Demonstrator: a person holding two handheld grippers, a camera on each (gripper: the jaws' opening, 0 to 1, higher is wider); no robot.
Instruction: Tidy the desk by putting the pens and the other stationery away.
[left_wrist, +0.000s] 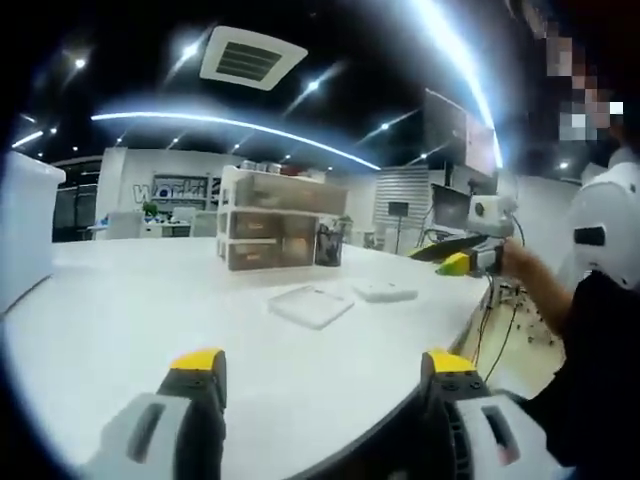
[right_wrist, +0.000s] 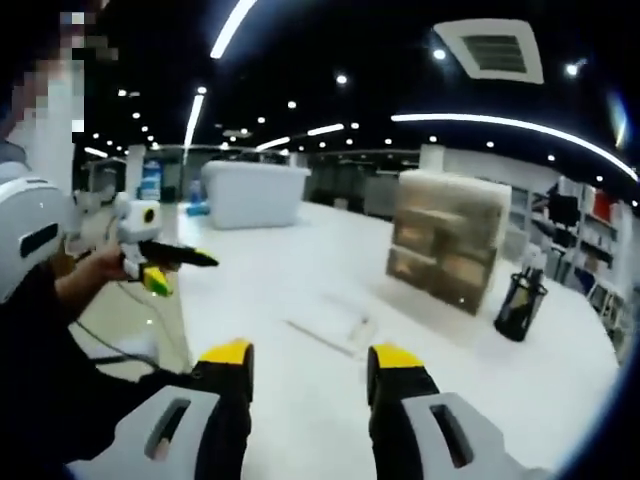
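My left gripper (left_wrist: 325, 366) hovers open over the near edge of the white desk (left_wrist: 150, 320), nothing between its jaws. Ahead lie a flat white case (left_wrist: 312, 305) and a second white pad (left_wrist: 385, 292). Behind them stand a translucent drawer unit (left_wrist: 275, 228) and a black mesh pen holder (left_wrist: 330, 242). My right gripper (right_wrist: 310, 358) is open too and holds nothing; it is off the desk's edge, facing the drawer unit (right_wrist: 448, 250) and the pen holder (right_wrist: 522, 300). The flat case (right_wrist: 325, 335) looks blurred there. Each gripper appears in the other's view, held by a hand (left_wrist: 520, 262).
A large white bin (right_wrist: 255, 195) stands at the far end of the desk, seen also as the white bin (left_wrist: 25, 235) at the left. The person (left_wrist: 600, 330) stands beside the desk's rounded edge. Cables hang below that edge (left_wrist: 490, 330). Shelves and office furniture lie beyond.
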